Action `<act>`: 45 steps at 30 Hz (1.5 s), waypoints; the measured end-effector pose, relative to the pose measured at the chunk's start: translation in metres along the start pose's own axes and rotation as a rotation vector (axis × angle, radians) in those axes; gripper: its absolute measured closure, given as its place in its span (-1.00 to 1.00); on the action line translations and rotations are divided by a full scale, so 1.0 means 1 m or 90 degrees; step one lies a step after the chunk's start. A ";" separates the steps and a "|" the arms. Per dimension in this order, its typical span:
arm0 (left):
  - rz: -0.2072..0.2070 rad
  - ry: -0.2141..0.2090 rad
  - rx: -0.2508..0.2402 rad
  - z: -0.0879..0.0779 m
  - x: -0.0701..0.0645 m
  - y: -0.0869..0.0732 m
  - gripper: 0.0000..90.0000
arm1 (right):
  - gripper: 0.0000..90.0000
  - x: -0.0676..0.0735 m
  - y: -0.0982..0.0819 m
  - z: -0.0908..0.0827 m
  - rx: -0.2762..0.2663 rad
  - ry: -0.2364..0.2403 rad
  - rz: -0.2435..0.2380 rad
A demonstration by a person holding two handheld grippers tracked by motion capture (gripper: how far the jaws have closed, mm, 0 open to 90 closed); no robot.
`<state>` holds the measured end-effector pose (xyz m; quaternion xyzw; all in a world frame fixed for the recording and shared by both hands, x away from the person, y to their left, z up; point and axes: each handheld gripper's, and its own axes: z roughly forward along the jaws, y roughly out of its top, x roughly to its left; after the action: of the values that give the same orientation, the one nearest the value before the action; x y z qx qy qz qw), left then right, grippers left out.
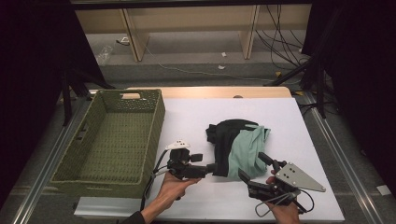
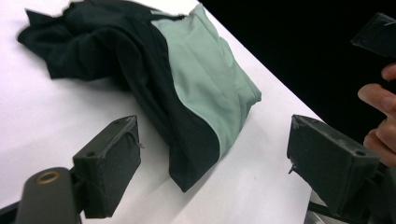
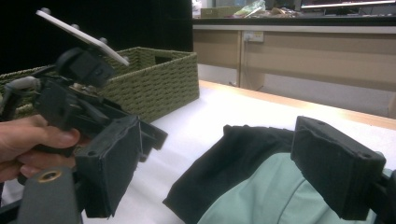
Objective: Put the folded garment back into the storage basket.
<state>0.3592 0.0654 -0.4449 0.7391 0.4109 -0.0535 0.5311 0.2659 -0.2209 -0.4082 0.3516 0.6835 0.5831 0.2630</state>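
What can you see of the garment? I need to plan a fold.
The garment is soft fabric, black with a mint-green panel, crumpled in a loose heap, not flat. It lies on the white table, right of the basket. Both grippers, left and right, sit open at its near edge; contact unclear.

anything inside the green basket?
The green woven basket looks empty in the high view: bare woven floor, nothing lying in it. The strip just inside its near wall is hidden. The black and mint garment lies outside, on the white table.

place: lab | cues: black curtains [image 1: 28,56], floor cables [image 1: 280,44], tripod legs [image 1: 299,70]
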 end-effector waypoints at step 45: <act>-0.078 0.020 0.080 0.052 0.020 0.022 -0.62 | -0.61 0.000 0.000 0.000 0.001 0.002 0.001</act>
<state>0.4056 0.0312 -0.4612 0.7449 0.4595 -0.1002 0.4731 0.2659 -0.2213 -0.4078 0.3513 0.6843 0.5831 0.2614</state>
